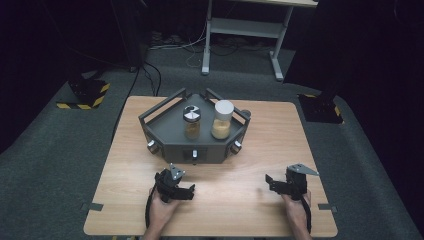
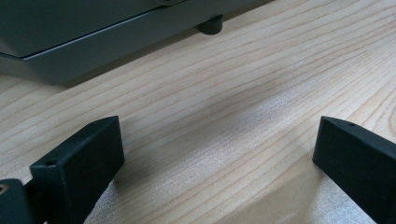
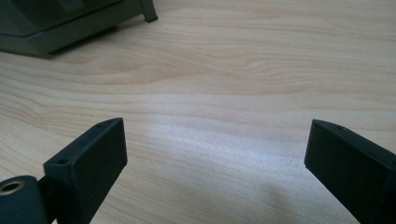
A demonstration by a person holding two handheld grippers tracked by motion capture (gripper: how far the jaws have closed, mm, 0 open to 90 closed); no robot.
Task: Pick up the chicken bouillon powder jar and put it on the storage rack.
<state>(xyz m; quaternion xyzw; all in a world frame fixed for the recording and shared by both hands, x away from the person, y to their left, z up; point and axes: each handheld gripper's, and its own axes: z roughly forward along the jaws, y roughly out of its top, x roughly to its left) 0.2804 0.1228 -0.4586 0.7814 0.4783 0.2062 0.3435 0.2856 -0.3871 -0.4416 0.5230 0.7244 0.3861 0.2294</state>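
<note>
Both grippers rest low on the wooden table near its front edge, the left gripper left of centre and the right gripper toward the right edge, each with its jaws spread wide and nothing between them but bare wood. The 2 spice jars stand upright side by side in the dark grey tray at the back half of the table: the jar with the metal shaker cap on the left, the jar with the white lid on the right, close together but, as far as the high view shows, not touching. The likely trouble lies in the reach. The tray's raised rail and corner posts stand between the grippers and the jars, so a low approach could catch a jaw on the rail and shove the whole tray. Because the jars sit so close, a jaw pushed between them could tip the neighbour, and a grip on the smooth glass too near the lid might let a jar swing or slip.
</note>
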